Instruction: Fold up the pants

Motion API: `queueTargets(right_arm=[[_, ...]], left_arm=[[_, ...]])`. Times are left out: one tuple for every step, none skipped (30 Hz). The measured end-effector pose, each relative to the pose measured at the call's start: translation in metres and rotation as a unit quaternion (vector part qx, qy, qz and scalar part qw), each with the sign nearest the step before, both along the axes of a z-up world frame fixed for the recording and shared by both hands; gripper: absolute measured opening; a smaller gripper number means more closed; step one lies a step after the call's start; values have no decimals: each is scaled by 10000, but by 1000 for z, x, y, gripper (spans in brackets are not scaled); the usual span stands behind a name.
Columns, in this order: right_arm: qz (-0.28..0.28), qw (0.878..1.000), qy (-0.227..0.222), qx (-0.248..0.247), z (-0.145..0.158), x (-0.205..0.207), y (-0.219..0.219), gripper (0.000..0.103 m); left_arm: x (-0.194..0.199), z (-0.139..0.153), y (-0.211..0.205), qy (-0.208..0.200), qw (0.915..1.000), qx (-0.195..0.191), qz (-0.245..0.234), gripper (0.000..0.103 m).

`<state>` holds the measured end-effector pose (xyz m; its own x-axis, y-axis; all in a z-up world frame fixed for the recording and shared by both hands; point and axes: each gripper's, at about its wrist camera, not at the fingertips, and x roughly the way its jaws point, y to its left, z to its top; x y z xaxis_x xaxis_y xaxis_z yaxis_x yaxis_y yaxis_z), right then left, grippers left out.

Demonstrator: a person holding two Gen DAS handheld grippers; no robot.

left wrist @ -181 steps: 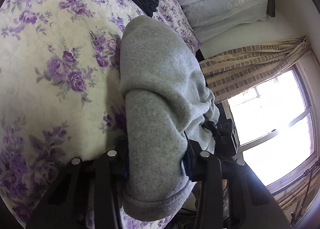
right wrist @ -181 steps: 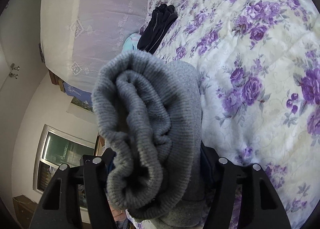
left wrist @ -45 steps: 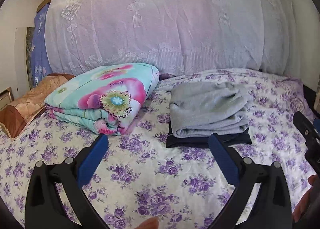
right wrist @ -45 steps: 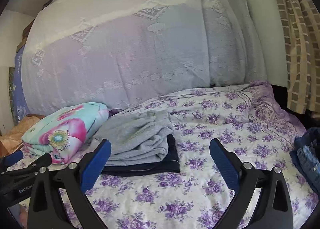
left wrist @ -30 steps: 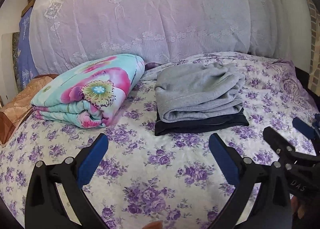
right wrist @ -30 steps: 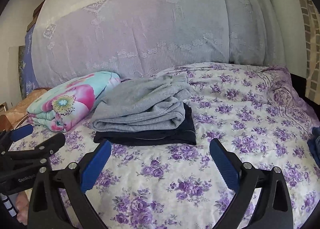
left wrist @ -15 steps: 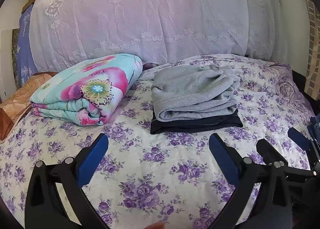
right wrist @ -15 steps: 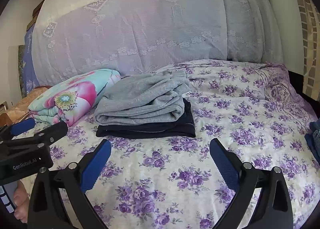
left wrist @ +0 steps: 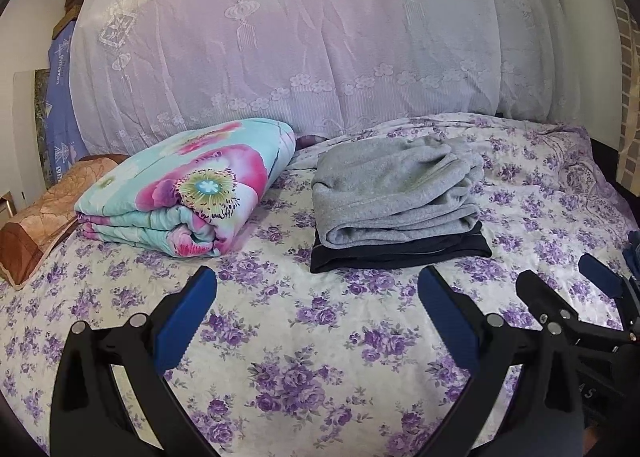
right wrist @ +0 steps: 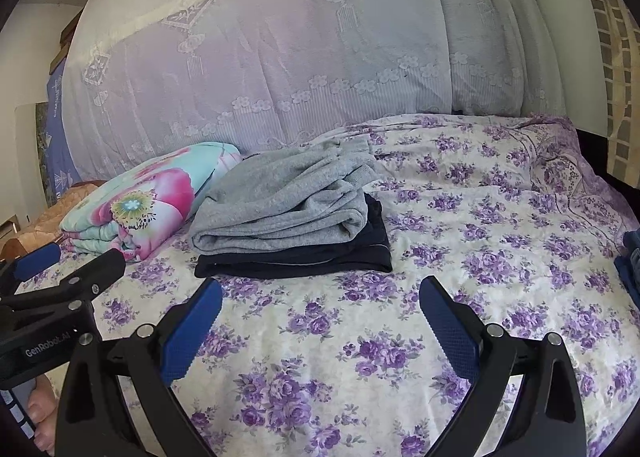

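Folded grey pants (left wrist: 394,193) lie on top of a folded dark garment (left wrist: 400,251) on the bed's purple-flowered cover (left wrist: 320,337). The same stack shows in the right wrist view, grey pants (right wrist: 280,205) over the dark garment (right wrist: 300,257). My left gripper (left wrist: 316,313) is open and empty, held back from the stack. My right gripper (right wrist: 320,317) is open and empty too, also short of the stack. Each gripper shows at the edge of the other's view.
A folded turquoise and pink floral quilt (left wrist: 188,193) lies left of the stack, with a brown pillow (left wrist: 36,225) beyond it. A lace-covered pile of bedding (left wrist: 300,45) rises behind. Blue denim (right wrist: 632,257) sits at the bed's right edge.
Six seconds ago both grippers were shut on the grey pants. They have since let go and drawn back; over the last second the views shifted only slightly.
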<state>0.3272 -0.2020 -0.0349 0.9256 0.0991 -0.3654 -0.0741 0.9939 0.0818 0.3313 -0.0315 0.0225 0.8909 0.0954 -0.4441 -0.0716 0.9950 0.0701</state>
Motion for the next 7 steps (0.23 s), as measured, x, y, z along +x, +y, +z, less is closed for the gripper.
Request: queueTargets(right_arm=[[-3,10000,1,-10,0,0,0,99],[2,10000,11,-24,0,0,1,99],[7,10000,11,-33,0,0,1,99],[7,10000,3,-53,0,-1,1,99],[9,10000,2,-65,0,-1,1,99],[13,10000,-1,-65,1,-1,0,99],[9,10000,-3,-61,0,-1,1,99]], left_arm=[[2,0,1,53,10000,-62,-32,98],[3,0,3,96,9999,-123,-39,98],[3,0,3,112,9998,-150,-20,98],[3,-1,3,99,9999,-128,-11,98],[3,0,2,88,9999,-95,-13,98],[3,0,2,91,9999,-90,-22,98],[3,0,3,95,9999,-116,-33,98]])
